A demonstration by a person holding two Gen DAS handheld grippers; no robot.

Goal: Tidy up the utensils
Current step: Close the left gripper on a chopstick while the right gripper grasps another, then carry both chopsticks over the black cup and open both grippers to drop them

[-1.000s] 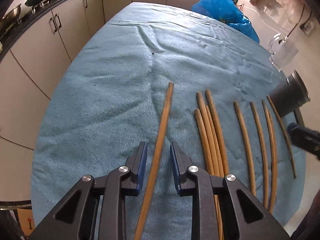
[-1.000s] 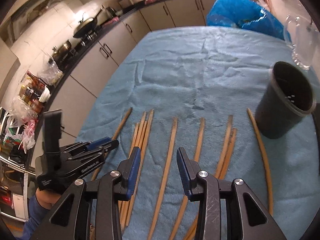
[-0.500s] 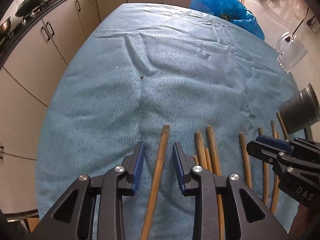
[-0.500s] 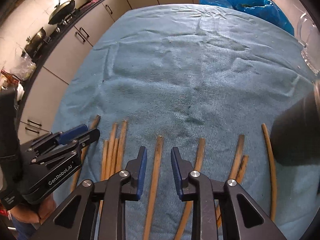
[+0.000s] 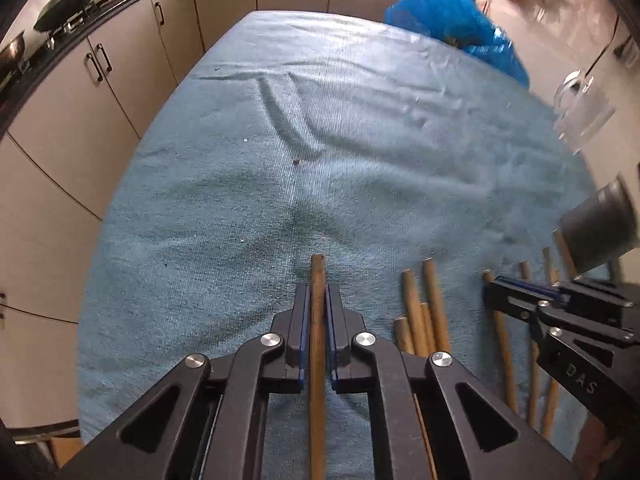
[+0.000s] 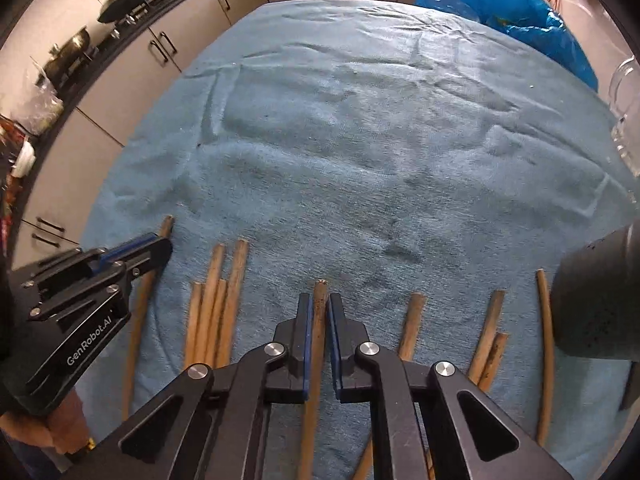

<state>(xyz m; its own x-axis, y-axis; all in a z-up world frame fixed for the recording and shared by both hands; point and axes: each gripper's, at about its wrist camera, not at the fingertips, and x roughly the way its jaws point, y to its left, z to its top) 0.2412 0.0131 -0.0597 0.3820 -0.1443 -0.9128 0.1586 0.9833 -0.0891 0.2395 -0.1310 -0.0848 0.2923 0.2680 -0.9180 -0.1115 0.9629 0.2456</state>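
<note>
We read "GenRobot.AI" on our left gripper [image 6: 158, 246] and "DAS" on our right gripper [image 5: 494, 292]. Each is clamped on a wooden chopstick [image 5: 318, 276] [image 6: 320, 292] lying on the blue towel [image 5: 360, 168], beside the dark cup [image 6: 600, 300]. Kitchen cabinets [image 5: 80, 92] line the room.

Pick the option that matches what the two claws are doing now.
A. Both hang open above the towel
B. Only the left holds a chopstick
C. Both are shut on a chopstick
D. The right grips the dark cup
C: the left claw pinches the leftmost chopstick, and the right claw pinches another chopstick mid-row.
</note>
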